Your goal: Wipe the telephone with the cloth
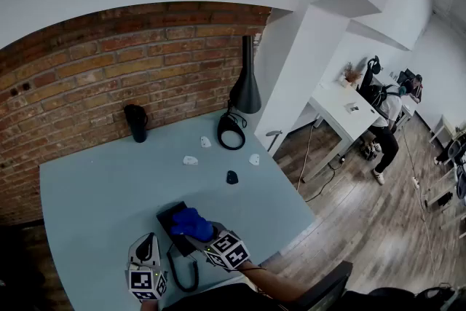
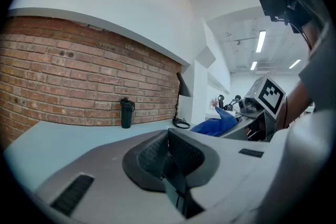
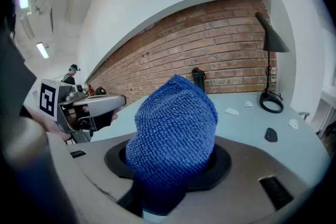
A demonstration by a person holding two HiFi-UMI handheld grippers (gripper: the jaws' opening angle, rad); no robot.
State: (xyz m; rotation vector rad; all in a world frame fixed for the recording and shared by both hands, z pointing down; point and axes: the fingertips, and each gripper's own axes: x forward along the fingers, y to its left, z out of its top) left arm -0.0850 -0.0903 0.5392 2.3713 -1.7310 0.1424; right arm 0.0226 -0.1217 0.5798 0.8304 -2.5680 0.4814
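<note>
Blue cloth [image 3: 176, 128], soft and limp, is pinched in the right tool [image 1: 196, 231]; the hard, light phone [image 1: 169, 219] may slide; left tool [image 2: 170, 162] pressed together, empty.

Overhead head view; gripper views toward brick wall [image 2: 79, 76]

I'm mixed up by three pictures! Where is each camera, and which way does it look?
Head view: on the person's head, looking steeply down at the table; left gripper, right gripper, a forearm show.
Left gripper view: on that gripper, looking along its shut jaws at the brick wall; right gripper shows at right.
Right gripper view: on that gripper, looking past the blue cloth in its jaws at the wall; left gripper shows at left.
Shared: all three show the black bottle and lamp.
</note>
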